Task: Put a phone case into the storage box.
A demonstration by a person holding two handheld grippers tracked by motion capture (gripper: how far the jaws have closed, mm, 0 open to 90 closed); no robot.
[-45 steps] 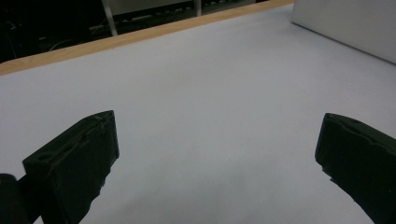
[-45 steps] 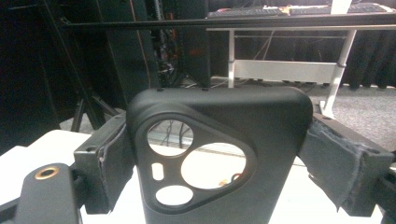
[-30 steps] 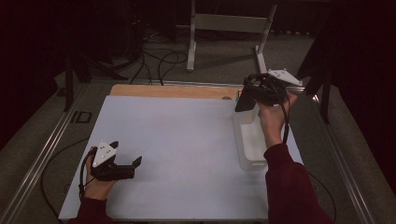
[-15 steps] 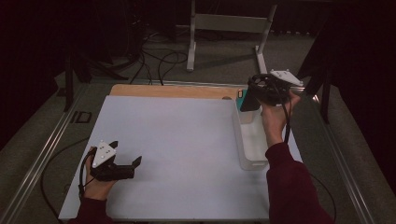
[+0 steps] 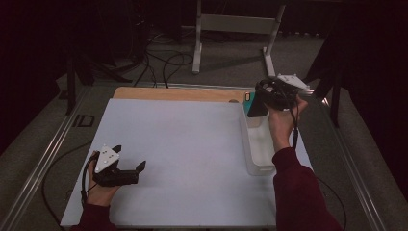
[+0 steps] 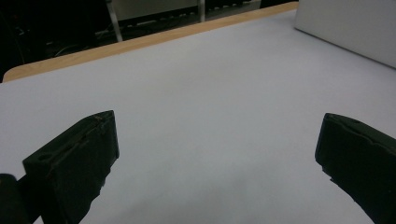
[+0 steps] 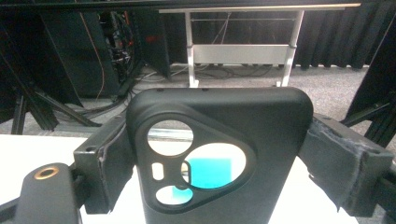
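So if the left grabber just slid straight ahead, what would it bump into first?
Probably nothing soon. The left gripper is open and points across the bare white mat. The clear bin sits off toward the right, so whether it would get there is hard to judge.

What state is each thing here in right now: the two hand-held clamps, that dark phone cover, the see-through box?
Left gripper: open, jaws wide apart, nothing between them, low over the white table sheet.
Right gripper: shut on the black phone case, raised above the box.
Black phone case: clamped between the jaws, upright, camera cut-outs facing the camera.
Clear plastic box: resting at the table's right edge; contents unclear.
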